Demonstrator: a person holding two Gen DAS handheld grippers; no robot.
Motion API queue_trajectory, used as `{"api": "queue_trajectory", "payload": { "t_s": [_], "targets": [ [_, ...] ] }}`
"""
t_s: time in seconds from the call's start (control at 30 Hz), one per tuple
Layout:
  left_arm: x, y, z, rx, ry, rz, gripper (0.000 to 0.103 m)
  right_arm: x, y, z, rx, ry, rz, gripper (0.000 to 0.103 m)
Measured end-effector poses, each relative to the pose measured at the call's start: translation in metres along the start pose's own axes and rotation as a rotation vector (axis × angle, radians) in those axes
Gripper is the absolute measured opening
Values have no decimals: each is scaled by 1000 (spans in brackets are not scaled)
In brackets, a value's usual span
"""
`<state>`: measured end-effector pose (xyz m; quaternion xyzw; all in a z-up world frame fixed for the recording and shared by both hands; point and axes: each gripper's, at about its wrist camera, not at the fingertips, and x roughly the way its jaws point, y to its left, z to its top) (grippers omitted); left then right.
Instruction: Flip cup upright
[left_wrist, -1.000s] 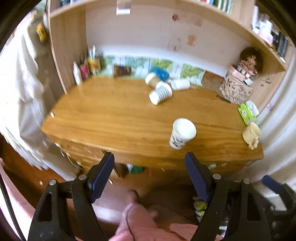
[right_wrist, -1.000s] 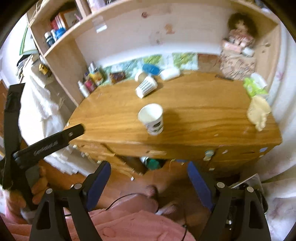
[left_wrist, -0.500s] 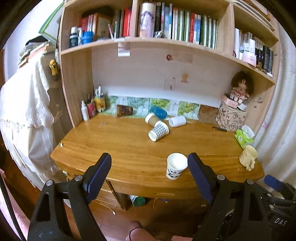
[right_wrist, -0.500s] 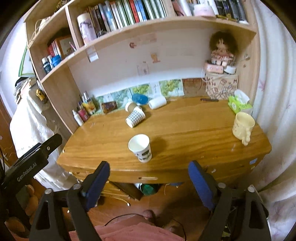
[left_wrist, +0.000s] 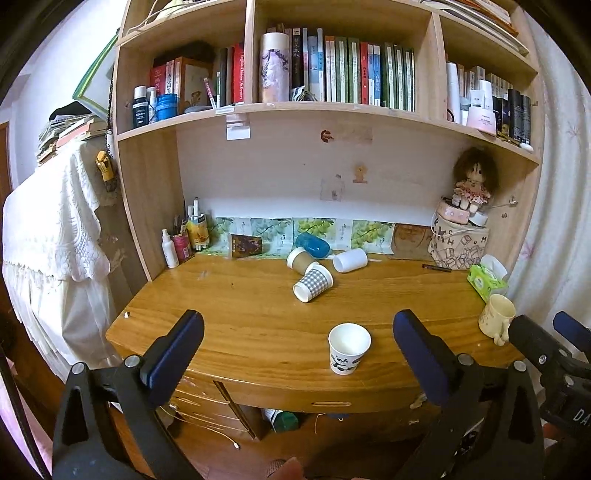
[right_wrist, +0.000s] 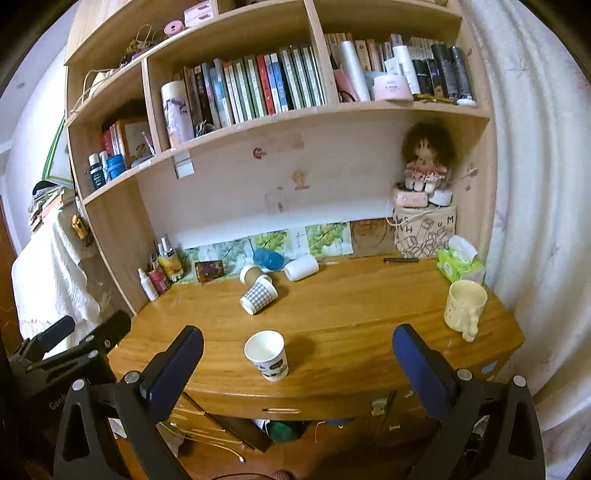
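Note:
A white paper cup with a panda print (left_wrist: 348, 348) stands upright near the desk's front edge; it also shows in the right wrist view (right_wrist: 266, 354). A checked paper cup (left_wrist: 313, 282) (right_wrist: 258, 294) lies on its side mid-desk. Behind it lie a brown cup (left_wrist: 300, 259), a blue cup (left_wrist: 312, 245) and a white cup (left_wrist: 350, 260). My left gripper (left_wrist: 297, 350) is open and empty, held back from the desk in front of the panda cup. My right gripper (right_wrist: 297, 354) is open and empty, also off the desk.
A cream mug (right_wrist: 463, 307) stands at the desk's right edge beside a green tissue pack (right_wrist: 459, 263). Bottles and pens (left_wrist: 183, 242) crowd the back left corner. A doll on a printed box (left_wrist: 460, 236) sits back right. Bookshelves hang above the wooden desk (left_wrist: 240, 317).
Both grippers have tilted up and drawn back from the desk, so the shelves have come into view. The panda cup stays upright in the same spot.

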<state>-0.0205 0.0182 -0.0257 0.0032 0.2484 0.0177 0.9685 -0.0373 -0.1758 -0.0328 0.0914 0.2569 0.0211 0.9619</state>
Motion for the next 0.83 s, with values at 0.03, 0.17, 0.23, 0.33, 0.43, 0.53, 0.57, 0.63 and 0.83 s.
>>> {"api": "queue_trajectory", "payload": {
  "t_s": [0.03,0.17,0.23,0.33,0.43,0.53,0.57,0.63,0.83],
  "targets": [
    [0,0,0,1,1,2,102,1,0,0,-2,4,3,103],
    [2,-2,0,3,4,1,102,6,0,-1,1,23,14,103],
    [3,-2,0,6,9,-6,102,8,-1,-2,5,33,17,103],
    [4,-3,0,11,5,-7,102,10,-1,-2,4,44,28,103],
    [5,-5,1,16,2,-10,102,11,-2,-1,0,46,32,103],
    [5,-7,2,21,-1,-14,102,12,-3,-1,4,50,27,103],
    [5,-8,3,24,-2,-16,102,13,-4,-1,7,55,23,103],
    [6,-8,3,27,-2,-16,102,16,-5,-3,14,70,20,103],
    [6,-10,2,28,-1,-18,102,20,-10,-4,40,91,18,103]
  ]
}}
